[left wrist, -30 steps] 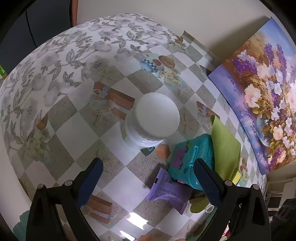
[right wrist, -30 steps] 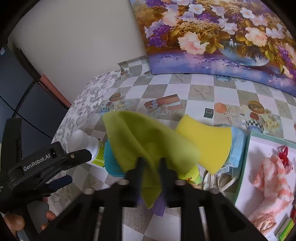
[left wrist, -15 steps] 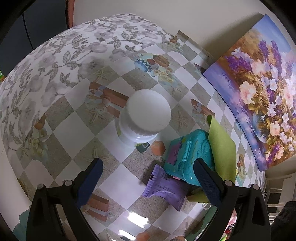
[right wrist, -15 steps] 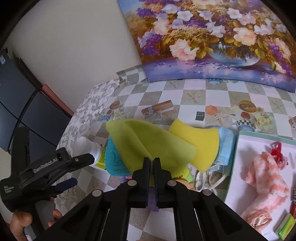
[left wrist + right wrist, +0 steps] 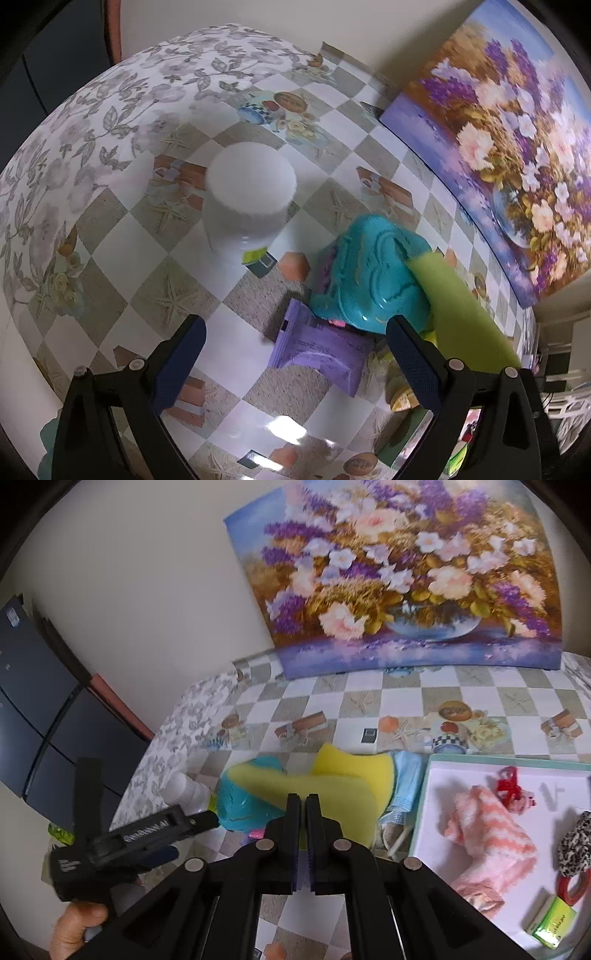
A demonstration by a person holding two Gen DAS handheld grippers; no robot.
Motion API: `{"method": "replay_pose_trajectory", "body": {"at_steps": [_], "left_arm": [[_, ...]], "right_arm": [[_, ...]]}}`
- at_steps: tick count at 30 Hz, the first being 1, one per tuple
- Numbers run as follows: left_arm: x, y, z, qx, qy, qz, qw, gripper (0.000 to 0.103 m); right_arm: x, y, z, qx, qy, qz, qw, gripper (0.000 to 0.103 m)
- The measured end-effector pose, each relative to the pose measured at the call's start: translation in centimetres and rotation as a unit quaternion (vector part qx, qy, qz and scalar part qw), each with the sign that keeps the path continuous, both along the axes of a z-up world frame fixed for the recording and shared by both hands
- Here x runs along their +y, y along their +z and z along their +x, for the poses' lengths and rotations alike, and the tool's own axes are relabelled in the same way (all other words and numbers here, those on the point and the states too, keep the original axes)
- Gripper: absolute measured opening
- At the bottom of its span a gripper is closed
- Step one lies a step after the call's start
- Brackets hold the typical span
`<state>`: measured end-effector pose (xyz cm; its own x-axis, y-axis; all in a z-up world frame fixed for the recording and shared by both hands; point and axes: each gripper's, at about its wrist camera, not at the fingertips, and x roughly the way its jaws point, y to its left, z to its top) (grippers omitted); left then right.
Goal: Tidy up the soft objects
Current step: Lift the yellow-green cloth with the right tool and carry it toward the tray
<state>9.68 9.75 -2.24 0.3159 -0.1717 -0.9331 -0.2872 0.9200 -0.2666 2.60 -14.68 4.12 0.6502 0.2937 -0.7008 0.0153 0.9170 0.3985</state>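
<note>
While the right gripper [image 5: 303,805] carried the green cloth [image 5: 332,794] with jaws slightly apart a second ago, those jaws now stand pressed almost together on the cloth's near edge, and the cloth sits higher and further over toward the white tray [image 5: 436,764] than before; I judge the pick is done and the carry to the tray is under way. Largest in view is the surface [image 5: 122,243], covered by a glossy checked oilcloth with printed shells and flowers, and a stiff flower painting [image 5: 406,572] leans against the wall behind it. On the right, the shallow tray with its teal rim already holds a fluffy pink-and-white cloth [image 5: 487,834], a leopard-print scrunchie [image 5: 576,842], a red yarn tangle [image 5: 509,782] and a small green box [image 5: 550,923]. Left behind on the surface are a hard teal plastic toy case [image 5: 369,273] with raised moulding, a spongy yellow wedge [image 5: 354,768], a pale blue pleated face mask [image 5: 406,775], a smooth white bottle [image 5: 247,199] and a crinkly purple packet [image 5: 321,350]. Thin and limp, the green cloth drapes in a soft fold over the case. Over the packet and case, the left gripper [image 5: 295,354] hovers with jaws spread wide and nothing between them.
</note>
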Motion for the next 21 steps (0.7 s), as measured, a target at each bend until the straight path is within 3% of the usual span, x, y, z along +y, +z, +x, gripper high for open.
{"method": "replay_pose_trajectory", "body": {"at_steps": [13,21], "left_arm": [[-2.7,-1.3,-0.8,0.017,-0.047,0.013,0.9987,0.098],[-5.2,-3.8,-0.2,0.052,-0.095,0.045,0.9931,0.098]], "right_arm": [[-4.2,2.4,-4.6,-0.033,-0.054,0.015,0.998,0.003],[-7.2,1.8,-5.7,-0.02,-0.089,0.035,0.995,0.003]]}}
